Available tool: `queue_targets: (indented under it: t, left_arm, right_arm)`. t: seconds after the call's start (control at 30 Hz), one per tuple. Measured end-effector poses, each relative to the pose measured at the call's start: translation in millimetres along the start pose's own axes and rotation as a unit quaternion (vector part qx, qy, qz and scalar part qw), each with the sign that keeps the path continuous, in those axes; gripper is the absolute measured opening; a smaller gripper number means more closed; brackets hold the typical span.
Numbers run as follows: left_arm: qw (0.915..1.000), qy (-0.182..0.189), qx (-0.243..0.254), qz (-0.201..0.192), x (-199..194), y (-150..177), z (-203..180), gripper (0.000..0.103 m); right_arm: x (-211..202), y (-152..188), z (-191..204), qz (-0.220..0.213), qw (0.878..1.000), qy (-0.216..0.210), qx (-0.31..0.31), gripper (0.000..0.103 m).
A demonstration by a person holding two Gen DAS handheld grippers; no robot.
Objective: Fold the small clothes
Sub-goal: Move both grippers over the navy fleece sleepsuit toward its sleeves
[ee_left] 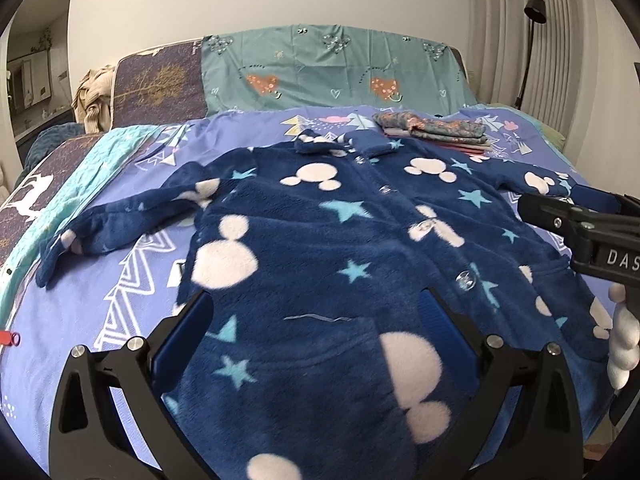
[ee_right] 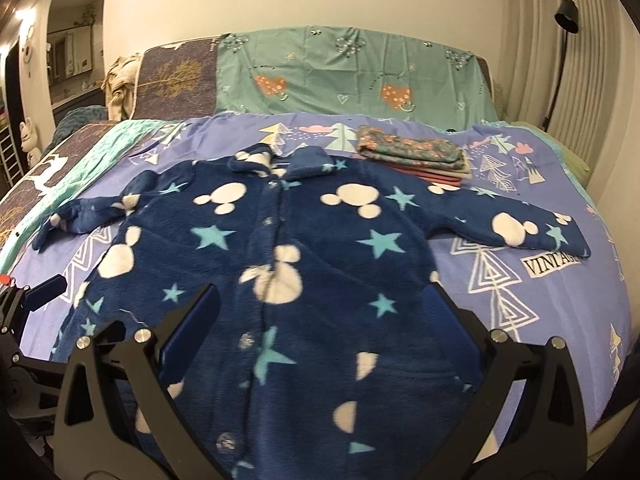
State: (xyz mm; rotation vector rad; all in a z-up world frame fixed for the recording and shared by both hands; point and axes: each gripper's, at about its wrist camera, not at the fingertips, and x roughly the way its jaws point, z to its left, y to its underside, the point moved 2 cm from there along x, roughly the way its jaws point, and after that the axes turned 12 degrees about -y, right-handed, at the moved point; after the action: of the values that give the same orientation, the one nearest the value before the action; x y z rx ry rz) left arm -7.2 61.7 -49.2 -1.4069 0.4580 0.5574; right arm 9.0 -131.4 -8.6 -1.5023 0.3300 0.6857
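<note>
- Fleece jacket (ee_left: 340,240): navy, printed with white mouse-head shapes and light blue stars, it lies front up and spread flat on the bed sheet (ee_left: 100,312), collar at the far end, hem at the near edge under my cameras.
- Its button placket runs down the middle with clear buttons, and it looks closed as far as I can see.
- Both sleeves are stretched out sideways: the left sleeve (ee_right: 76,216) reaches toward the left edge of the bed, the right sleeve (ee_right: 532,228) lies toward the right, ending beside the word "VINTAGE" printed on the sheet.
- My left gripper (ee_left: 320,320) hovers over the near left half of the jacket with its 2 blue-padded fingers spread wide and nothing between them; I cannot tell whether the tips touch the fleece.
- My right gripper (ee_right: 324,312) hovers over the near right half, its jaws equally wide and empty.
- In the left wrist view I see the right gripper from the side at the right edge, with a white-gloved hand (ee_left: 622,344) on its handle.
- A stack of folded clothes (ee_right: 416,158) sits at the far right, just beyond the collar, with a floral piece on top.
- Beyond that, a green cloth with hearts (ee_right: 352,72) drapes over the head of the bed.
- A black floor lamp (ee_right: 564,32) stands at the far right by the curtains (ee_left: 520,40).
</note>
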Motion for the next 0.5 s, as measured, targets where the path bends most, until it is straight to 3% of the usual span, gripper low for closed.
queue_targets:
  t: [0.5]
  left_arm:
    - [0.9973,-0.027,-0.060,0.031,12,9,52,0.099]
  right_arm:
    - [18,-5,53,0.013,0.998,-0.033,-0.042,0.101]
